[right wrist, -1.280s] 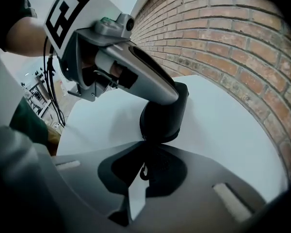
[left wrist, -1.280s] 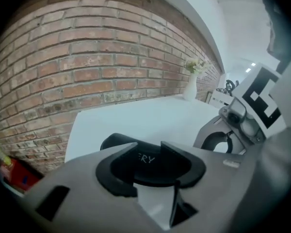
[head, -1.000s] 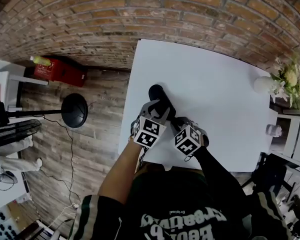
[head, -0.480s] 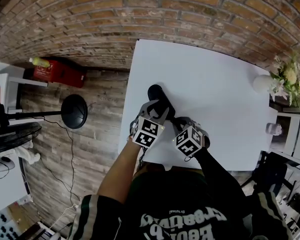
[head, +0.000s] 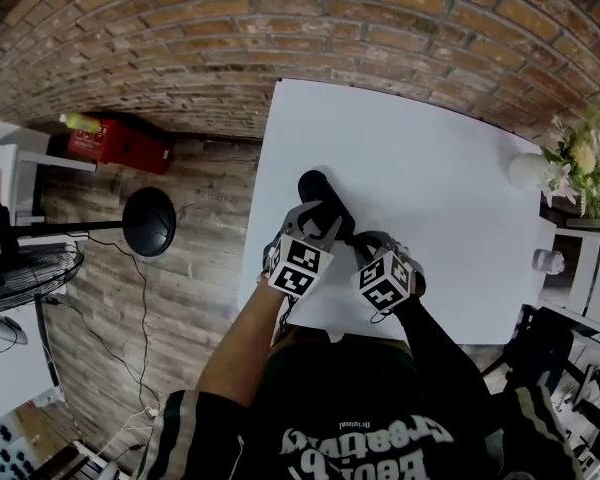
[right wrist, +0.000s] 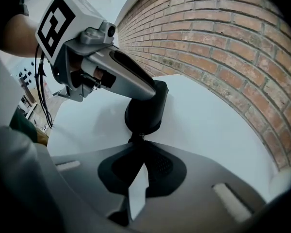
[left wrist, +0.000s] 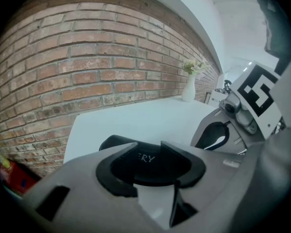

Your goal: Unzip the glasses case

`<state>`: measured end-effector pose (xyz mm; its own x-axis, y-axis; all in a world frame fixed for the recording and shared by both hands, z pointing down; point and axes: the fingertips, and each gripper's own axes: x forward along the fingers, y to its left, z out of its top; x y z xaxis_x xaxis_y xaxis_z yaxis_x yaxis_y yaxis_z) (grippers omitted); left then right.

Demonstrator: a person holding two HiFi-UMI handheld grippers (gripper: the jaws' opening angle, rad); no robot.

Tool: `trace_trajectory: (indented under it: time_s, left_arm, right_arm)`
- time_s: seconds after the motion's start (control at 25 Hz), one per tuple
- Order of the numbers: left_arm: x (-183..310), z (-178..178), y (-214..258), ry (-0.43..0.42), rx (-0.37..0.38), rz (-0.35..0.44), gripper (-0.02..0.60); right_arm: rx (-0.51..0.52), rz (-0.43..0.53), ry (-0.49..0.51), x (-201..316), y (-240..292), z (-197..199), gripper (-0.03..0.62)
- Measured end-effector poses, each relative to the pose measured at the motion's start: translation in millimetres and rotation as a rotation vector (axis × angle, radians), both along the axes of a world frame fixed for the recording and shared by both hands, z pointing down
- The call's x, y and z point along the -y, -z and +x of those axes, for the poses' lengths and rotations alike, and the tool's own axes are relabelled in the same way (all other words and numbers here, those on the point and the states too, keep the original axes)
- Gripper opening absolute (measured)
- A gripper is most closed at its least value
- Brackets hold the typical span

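A black glasses case [head: 314, 187] lies on the white table [head: 430, 148] near its left edge. My left gripper [head: 326, 218] is clamped across the case's body, and white lettering on the case [left wrist: 146, 158] shows between its pads. My right gripper [head: 359, 241] sits at the case's near end with its tips together. In the right gripper view the tips [right wrist: 138, 142] pinch the small zipper pull [right wrist: 137, 136] under the case's rounded end [right wrist: 146, 108]. The left gripper [right wrist: 117, 72] reaches in from the upper left onto the case.
A white vase [head: 526, 169] with flowers [head: 580, 163] stands at the table's far right corner, and a small glass [head: 547, 261] on a side surface beyond. A black round stand base [head: 148, 221] and a red box [head: 116, 140] are on the wooden floor to the left.
My right gripper has shifted slightly to the right and turned a little. The left gripper and the case have stayed where they were.
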<state>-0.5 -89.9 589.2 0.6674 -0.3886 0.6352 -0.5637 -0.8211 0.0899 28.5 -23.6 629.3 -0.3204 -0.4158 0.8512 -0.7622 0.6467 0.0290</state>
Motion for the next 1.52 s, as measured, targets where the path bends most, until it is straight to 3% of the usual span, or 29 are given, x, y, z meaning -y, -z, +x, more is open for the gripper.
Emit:
trace_trajectory:
  time_s: [0.6,1.24,1.52]
  left_arm:
    - [0,0,1,0.004,0.003,-0.002,0.149]
    - [1,-1,1,0.040,-0.013,0.007,0.144]
    - [5,-2,5,0.120,-0.052,0.031,0.123]
  right_arm:
    - [-0.036,0.022,0.007,33,-1,11,0.012]
    - [0.005,0.018,-0.011,30,0,11,0.019]
    - [0.131,0.020,0.008,3,10,-3,0.238]
